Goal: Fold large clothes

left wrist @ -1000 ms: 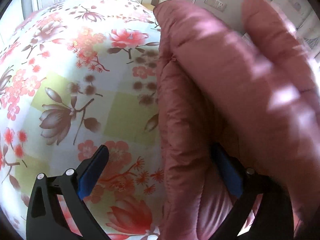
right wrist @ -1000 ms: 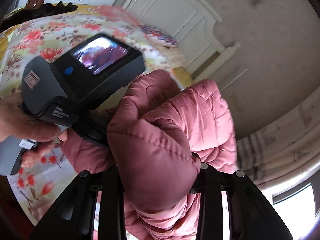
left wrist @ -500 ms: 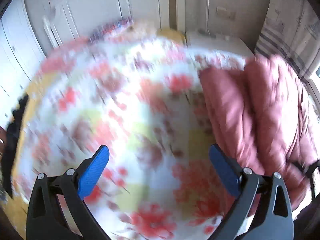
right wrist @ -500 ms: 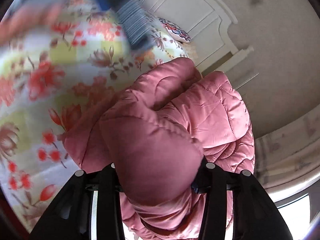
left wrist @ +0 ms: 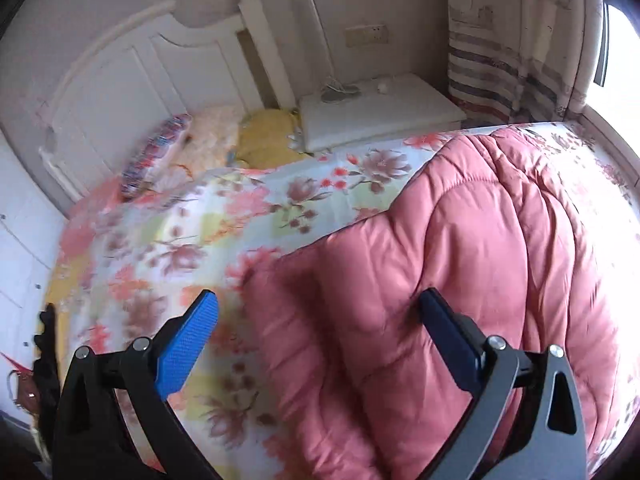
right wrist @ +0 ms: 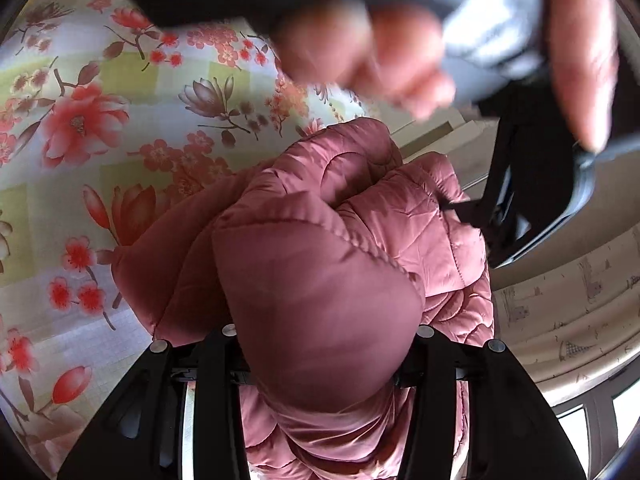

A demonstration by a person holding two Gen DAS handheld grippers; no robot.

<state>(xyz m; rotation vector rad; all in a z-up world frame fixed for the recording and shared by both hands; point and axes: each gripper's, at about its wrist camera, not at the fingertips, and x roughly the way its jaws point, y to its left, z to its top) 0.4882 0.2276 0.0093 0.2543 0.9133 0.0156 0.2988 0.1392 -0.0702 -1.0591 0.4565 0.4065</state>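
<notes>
Setting: bedroom with a white panelled headboard (left wrist: 132, 92), a white bedside cabinet (left wrist: 380, 112) and a striped curtain (left wrist: 492, 76) was shown in the left wrist view.
Surface: bed covered by a floral quilt of red, brown and pale green blossoms (left wrist: 192, 240) was seen under both cameras.
Pillow: small patterned pillow (left wrist: 156, 156) was seen lying at the head of the bed, just below the headboard.
Garment: large pink quilted padded jacket (left wrist: 460, 264) was shown lying on the floral quilt, toward the curtain side of the bed, partly gathered into thick folds.
Left gripper: black two-finger tool with blue pads (left wrist: 318, 334) was shown with its jaws spread wide and nothing pinched; one blue pad (left wrist: 188, 344) was seen over the quilt, the other over the jacket, and contact with the fabric could not be told.
Right gripper: black two-finger tool (right wrist: 320, 360) was shown at a moderate width with a bulging fold of the pink jacket (right wrist: 320, 312) filling the gap; its fingertips were hidden by the fabric, so the firmness of the hold could not be told.
Hand: blurred hand (right wrist: 380, 52) was seen at the top of the right wrist view, wrapped around the grey handle of the other tool (right wrist: 500, 40).
</notes>
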